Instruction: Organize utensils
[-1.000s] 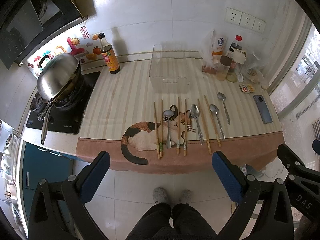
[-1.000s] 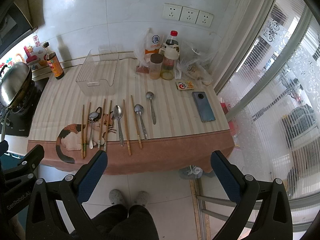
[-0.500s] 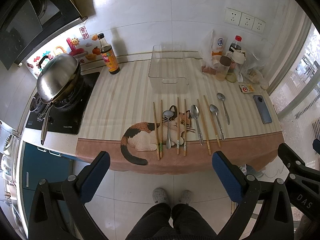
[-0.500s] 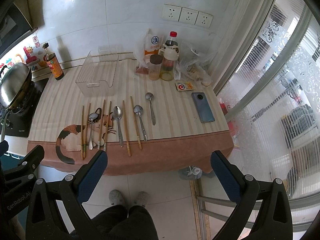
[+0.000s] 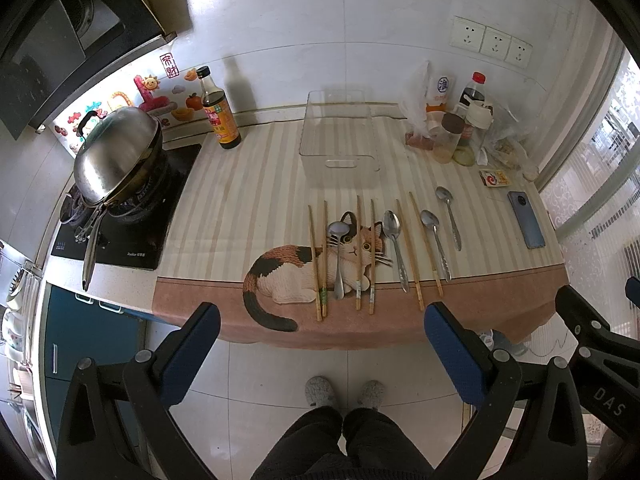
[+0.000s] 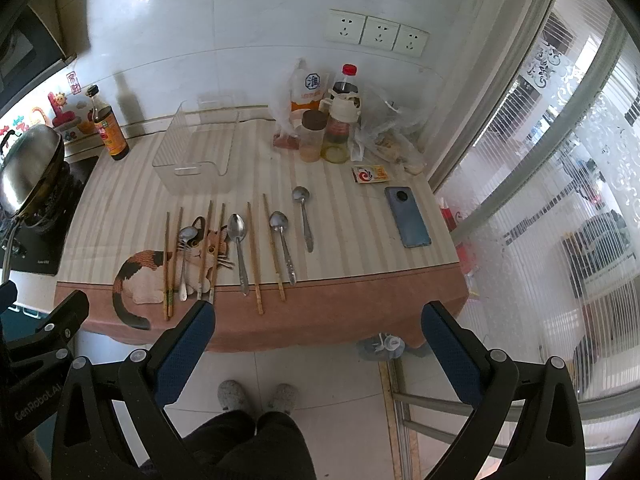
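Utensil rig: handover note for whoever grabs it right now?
Left gripper: open, empty, held back from the table edge.
Right gripper: open, empty, also short of the table.
Things: four spoons and six chopsticks lie in a row on the cat-print tablecloth. The clear bin sits behind them, nothing in it.
Done: nothing moved yet.
Left: pick up every spoon and chopstick, presumably into the bin.
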The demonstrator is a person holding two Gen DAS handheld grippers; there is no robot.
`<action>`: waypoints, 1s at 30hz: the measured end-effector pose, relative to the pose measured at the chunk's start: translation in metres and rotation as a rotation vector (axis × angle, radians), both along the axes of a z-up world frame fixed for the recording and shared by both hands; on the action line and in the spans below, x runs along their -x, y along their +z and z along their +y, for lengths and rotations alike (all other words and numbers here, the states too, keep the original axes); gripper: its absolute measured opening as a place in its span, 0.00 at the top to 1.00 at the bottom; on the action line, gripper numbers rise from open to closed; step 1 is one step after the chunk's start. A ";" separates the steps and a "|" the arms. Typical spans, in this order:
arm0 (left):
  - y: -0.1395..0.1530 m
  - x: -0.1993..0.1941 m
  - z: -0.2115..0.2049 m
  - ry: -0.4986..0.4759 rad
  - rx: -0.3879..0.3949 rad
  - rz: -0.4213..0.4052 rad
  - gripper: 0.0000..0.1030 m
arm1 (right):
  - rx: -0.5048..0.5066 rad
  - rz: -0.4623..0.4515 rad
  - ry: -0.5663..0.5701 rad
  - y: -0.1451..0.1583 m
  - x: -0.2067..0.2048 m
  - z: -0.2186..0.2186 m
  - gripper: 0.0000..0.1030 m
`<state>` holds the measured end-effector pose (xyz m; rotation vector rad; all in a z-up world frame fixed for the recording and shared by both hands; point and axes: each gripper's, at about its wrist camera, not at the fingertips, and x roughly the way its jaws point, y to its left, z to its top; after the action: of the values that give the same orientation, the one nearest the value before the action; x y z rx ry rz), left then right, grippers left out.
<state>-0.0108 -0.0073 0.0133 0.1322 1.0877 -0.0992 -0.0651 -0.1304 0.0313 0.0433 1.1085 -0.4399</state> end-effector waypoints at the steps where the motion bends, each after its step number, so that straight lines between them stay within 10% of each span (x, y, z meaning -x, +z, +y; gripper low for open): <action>1: 0.000 0.000 0.000 0.001 0.001 0.000 0.00 | 0.000 0.001 0.001 0.000 -0.002 0.000 0.00; 14: 0.001 -0.004 0.002 0.006 0.006 -0.003 0.00 | -0.001 -0.002 0.000 0.001 -0.003 0.001 0.00; 21: -0.005 -0.040 0.019 0.111 -0.029 -0.133 0.00 | -0.033 -0.028 -0.007 -0.008 -0.016 -0.012 0.00; 30: -0.088 -0.095 0.057 0.247 -0.154 -0.029 0.00 | -0.127 -0.003 0.020 -0.081 -0.046 -0.035 0.09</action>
<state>0.0844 0.0492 -0.0742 0.1362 1.0746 0.2079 -0.0190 -0.1650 -0.0494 0.1444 1.1324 -0.3508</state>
